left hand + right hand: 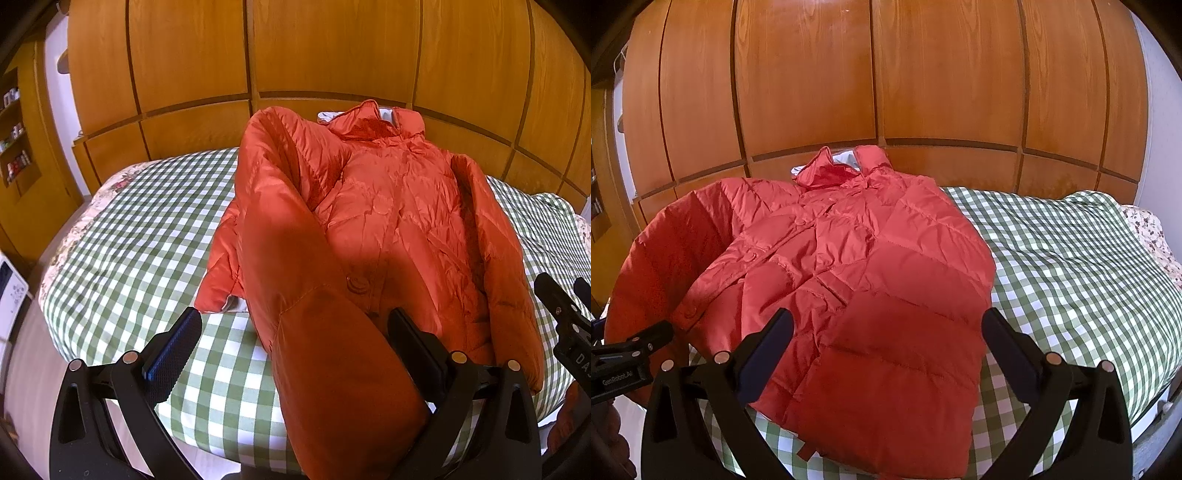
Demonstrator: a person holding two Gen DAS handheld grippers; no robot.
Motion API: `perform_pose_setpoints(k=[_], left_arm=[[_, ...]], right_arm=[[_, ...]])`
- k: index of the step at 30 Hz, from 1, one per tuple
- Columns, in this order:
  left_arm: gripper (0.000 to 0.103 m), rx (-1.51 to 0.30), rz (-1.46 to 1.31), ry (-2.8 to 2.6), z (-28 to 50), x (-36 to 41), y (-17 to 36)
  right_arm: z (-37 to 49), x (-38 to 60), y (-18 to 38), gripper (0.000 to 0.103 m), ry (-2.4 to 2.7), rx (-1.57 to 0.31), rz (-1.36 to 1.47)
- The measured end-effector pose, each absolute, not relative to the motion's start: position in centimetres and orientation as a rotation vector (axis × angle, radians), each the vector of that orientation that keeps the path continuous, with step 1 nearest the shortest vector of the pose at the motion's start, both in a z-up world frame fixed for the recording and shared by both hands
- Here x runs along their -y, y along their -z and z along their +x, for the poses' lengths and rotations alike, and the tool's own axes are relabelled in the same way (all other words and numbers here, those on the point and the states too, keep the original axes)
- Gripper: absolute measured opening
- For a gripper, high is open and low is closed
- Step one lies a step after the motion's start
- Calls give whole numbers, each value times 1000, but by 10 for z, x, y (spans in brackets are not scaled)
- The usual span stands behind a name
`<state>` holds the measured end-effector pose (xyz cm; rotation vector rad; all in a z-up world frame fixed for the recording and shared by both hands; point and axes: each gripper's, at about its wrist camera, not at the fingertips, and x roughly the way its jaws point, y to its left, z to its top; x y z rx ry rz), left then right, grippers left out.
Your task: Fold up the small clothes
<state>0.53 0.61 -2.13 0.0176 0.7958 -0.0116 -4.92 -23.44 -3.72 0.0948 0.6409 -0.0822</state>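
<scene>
- Orange puffer jacket (857, 258) lies front-up on the green checked bedspread (1071, 251).
- Left gripper (295, 332) spread wide, a sleeve (332, 362) between its fingers.
- Right gripper (886, 332) spread wide over the near hem.

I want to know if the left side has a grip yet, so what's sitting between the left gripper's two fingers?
A sleeve of the orange jacket lies between the left gripper's open fingers, seen in the left wrist view.

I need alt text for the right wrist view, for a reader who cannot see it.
An orange puffer jacket lies front up on a bed with a green checked cover. The open right claw hovers over its hem, and a wooden wardrobe stands behind.
</scene>
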Motion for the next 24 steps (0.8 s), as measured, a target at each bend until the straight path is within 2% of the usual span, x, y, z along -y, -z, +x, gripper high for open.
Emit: perform_pose_setpoints(k=[24], left_arm=[[100, -831, 12, 33, 10, -7, 21]], right_arm=[[-44, 229, 42, 101, 39, -654, 78]])
